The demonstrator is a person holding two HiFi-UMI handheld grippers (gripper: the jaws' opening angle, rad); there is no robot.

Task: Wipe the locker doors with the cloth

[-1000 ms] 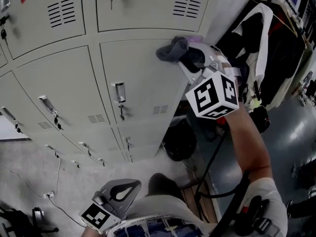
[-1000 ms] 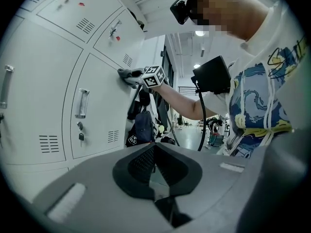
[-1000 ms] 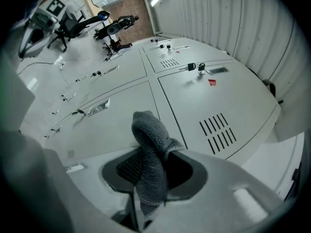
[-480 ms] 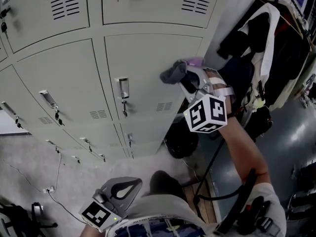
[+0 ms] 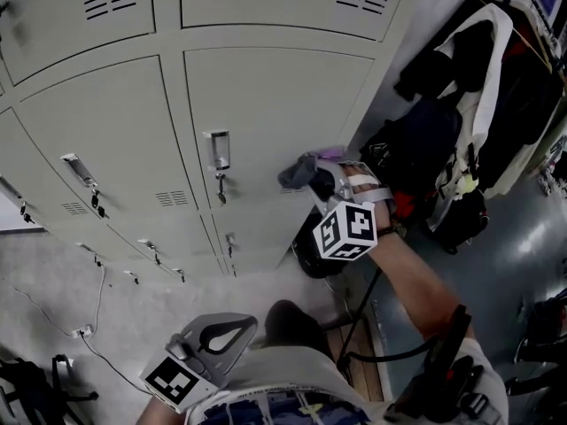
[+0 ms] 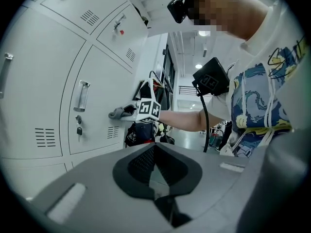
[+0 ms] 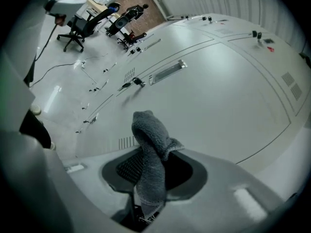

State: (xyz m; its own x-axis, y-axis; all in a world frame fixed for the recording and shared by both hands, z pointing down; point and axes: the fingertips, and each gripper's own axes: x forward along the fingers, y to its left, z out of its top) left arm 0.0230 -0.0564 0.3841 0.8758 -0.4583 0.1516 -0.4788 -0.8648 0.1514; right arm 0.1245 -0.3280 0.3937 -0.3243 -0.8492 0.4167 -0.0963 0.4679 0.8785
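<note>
Honestly, I can't read progress off the doors themselves: none shows streaks or damp. My right gripper [image 5: 321,182] is clamped on the cloth [image 5: 299,170], which sits low on the right-hand door [image 5: 266,104], right of its handle [image 5: 216,153] and seemingly touching the metal. My left gripper [image 5: 217,348] hangs by my waist, jaws together on nothing. I'd guess the neighbouring doors are still to do.

Three views, locker doors [image 5: 275,113] shared
</note>
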